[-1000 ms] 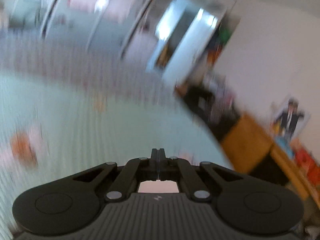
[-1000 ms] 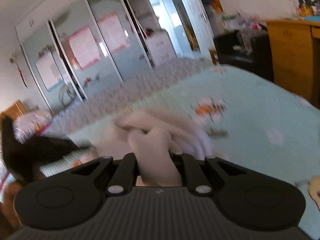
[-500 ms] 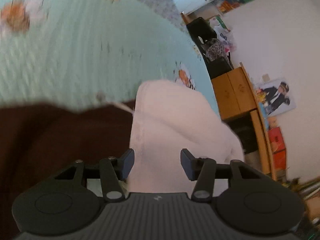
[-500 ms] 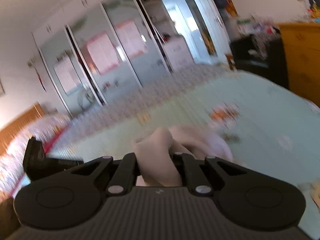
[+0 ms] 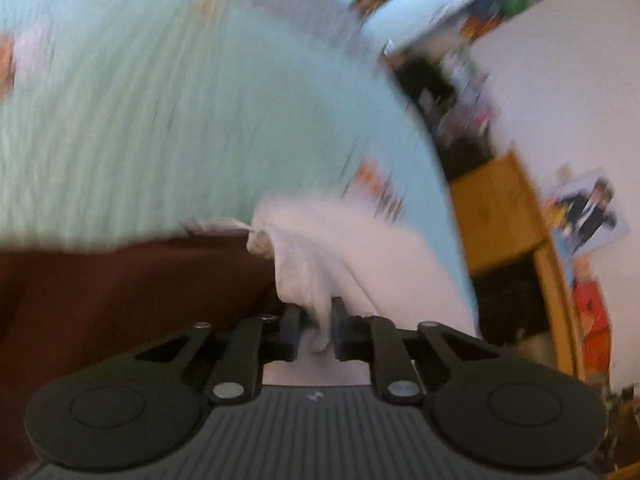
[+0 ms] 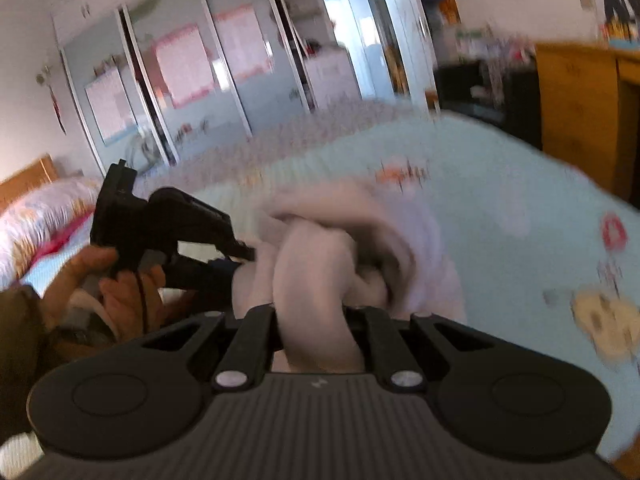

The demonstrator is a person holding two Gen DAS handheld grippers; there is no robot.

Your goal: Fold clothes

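Right hand-held gripper (image 6: 316, 320) clamped on a bunched fold of pale pink garment (image 6: 352, 248), which trails onto the mint bedspread (image 6: 500, 200). Left hand-held gripper (image 6: 244, 256), held in a hand (image 6: 108, 280), has its tip at the cloth's left edge. Mirrored wardrobe (image 6: 192, 80) behind, blurred.

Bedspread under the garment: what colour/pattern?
Light mint-green bedspread with scattered cartoon prints; right wrist view shows it best.

The pale pink garment (image 6: 340, 248) is soft, matt cloth, the mint bedspread (image 5: 160, 128) a ribbed, matt weave, the grippers' housings (image 6: 320, 420) ridged matt black plastic with bright metal pivot pins, and the far-right cabinet (image 6: 576, 92) satin yellow wood.
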